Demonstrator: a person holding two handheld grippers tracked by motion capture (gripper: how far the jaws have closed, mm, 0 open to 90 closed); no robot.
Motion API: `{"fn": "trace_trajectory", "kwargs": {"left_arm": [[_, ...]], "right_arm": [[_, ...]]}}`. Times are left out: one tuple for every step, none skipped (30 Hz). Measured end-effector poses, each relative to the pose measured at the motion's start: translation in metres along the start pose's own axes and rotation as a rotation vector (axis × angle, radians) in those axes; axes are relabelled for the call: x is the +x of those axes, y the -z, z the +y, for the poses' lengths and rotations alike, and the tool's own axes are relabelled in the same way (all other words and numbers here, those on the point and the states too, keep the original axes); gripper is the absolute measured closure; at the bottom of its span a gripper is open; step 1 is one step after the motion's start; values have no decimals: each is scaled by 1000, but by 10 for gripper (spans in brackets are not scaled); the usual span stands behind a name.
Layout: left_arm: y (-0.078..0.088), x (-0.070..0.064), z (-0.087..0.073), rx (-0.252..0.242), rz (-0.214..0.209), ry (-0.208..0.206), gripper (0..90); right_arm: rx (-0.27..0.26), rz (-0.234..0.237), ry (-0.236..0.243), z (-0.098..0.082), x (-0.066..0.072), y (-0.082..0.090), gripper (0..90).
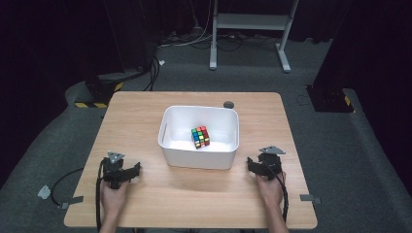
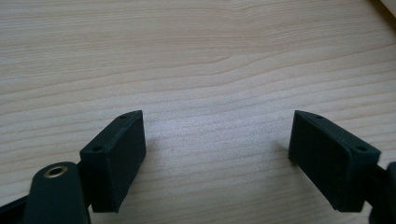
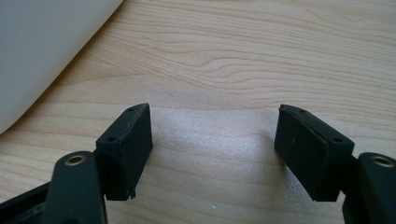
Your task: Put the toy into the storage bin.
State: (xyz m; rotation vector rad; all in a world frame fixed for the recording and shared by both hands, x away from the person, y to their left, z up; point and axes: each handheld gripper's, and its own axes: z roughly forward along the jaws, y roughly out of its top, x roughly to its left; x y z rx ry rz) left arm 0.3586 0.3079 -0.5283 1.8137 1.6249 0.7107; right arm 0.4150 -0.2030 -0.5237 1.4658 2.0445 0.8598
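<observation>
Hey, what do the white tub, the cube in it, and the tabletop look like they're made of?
White tub: likely smooth moulded plastic, with rounded corners. Cube: probably plastic, bright coloured squares. Tabletop: light wood or wood-look laminate, matte, with visible grain.

Table [image 1: 145,111] light wood, matt grain; bin [image 1: 214,158] smooth white plastic; cube [image 1: 200,137] glossy.

This looks like a lab or recording room rather than a home. A lone wooden tabletop [image 1: 141,121] stands on grey carpet [image 1: 320,145], ringed by black curtains [image 1: 53,39]. Cables [image 1: 194,41] trail across the floor near a white metal stand [image 1: 252,22]. Heavy black bases with yellow-and-black hazard tape [image 1: 94,104] sit at both far corners, left and right.
</observation>
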Motion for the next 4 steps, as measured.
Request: {"fn": "trace_trajectory", "kwargs": {"left_arm": [[0, 0, 0, 0, 0, -1, 188], [0, 0, 0, 0, -1, -1, 188], [0, 0, 0, 0, -1, -1, 187], [0, 0, 0, 0, -1, -1, 188]], "right_arm": [[0, 1, 0, 0, 0, 0, 278], [0, 1, 3, 0, 0, 0, 277], [0, 1, 1, 0, 0, 0, 277], [0, 1, 3, 0, 0, 0, 277]]}}
